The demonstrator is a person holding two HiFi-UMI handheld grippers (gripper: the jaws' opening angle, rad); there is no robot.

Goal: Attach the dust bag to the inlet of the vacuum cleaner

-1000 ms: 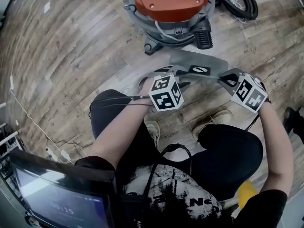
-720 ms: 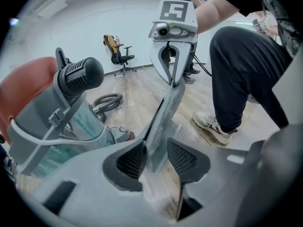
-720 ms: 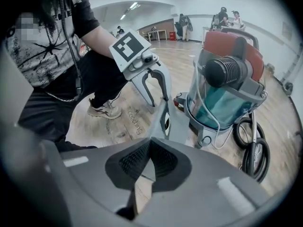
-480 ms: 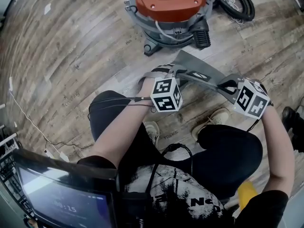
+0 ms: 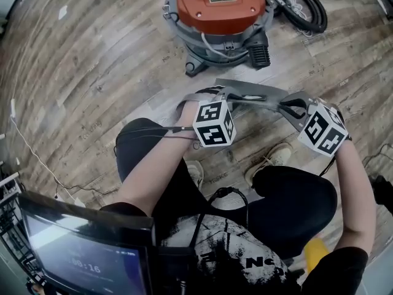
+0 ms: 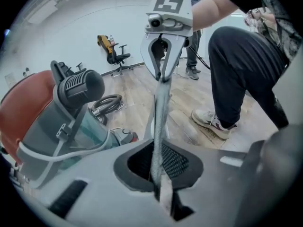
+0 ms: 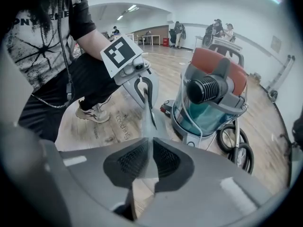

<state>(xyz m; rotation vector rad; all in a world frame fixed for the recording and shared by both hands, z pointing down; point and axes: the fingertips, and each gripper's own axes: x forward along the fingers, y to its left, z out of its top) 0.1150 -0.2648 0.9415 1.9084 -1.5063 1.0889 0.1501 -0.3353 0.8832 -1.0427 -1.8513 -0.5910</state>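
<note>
The jaws of the left gripper, just closed, and of the right gripper, just eased slightly, pinch opposite ends of the dust bag, held above the floor before the vacuum cleaner; we firm the right grip, then advance level.

The dust bag is a thin, matt grey sheet; whether cloth or paper cannot be told. The vacuum is glossy orange-red plastic on top, with a clear teal-tinted tank and a ribbed black hose. The floor is matt, grained wood planking.
</note>
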